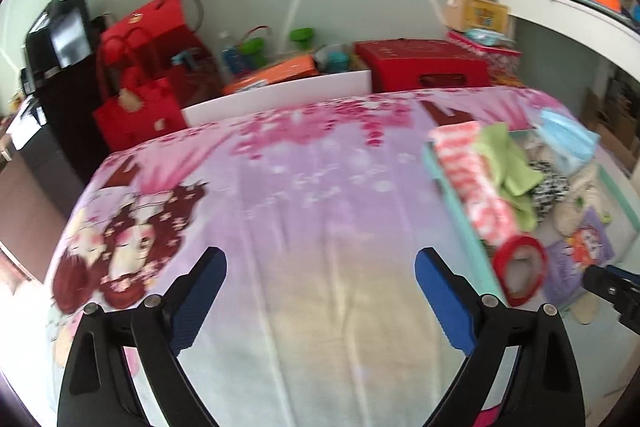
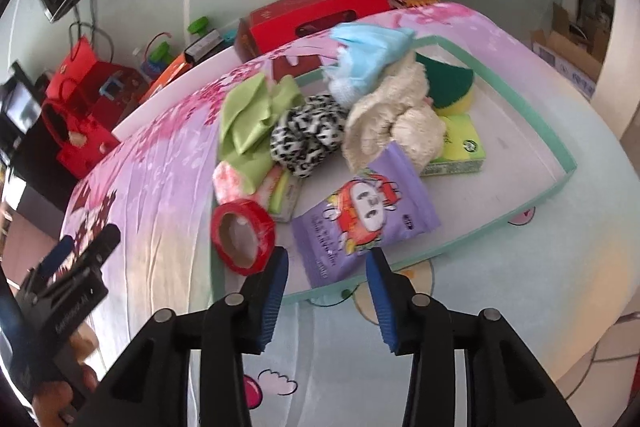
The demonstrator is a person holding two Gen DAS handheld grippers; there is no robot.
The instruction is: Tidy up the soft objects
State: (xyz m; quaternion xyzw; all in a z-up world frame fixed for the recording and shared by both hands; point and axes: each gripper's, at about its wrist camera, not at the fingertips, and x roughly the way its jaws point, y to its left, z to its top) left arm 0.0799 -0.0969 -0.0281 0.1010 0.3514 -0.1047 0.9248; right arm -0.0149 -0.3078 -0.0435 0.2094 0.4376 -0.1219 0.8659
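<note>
The right gripper [image 2: 327, 269] hangs over the near edge of a shallow tray [image 2: 560, 151] with a pale green rim; its 2 blue-padded fingers stand partly apart with nothing between them. Just beyond their tips a purple packet [image 2: 360, 219] lies flat in the tray, and a red tape roll [image 2: 243, 235] leans at the tray's near left corner. At the left edge of this view a hand [image 2: 60, 399] holds the left gripper [image 1: 320, 263], which hovers over the bare pink and purple bedspread [image 1: 312, 187] with its fingers spread wide and empty, left of the tray.

Farther into the tray the soft things sit in a loose heap: a pink and white fuzzy cloth [image 2: 230, 179] and a green cloth [image 2: 248, 123] on the left, a black and white scrunchie [image 2: 308, 135] in the middle, a cream fleece piece [image 2: 392, 123] touching it on the right, and a light blue cloth [image 2: 368, 55] at the far end. A green tissue pack [image 2: 460, 147] lies to the right of the fleece.

Beyond the bed's far edge stand a red box [image 2: 312, 15] and red bags [image 2: 80, 107].
</note>
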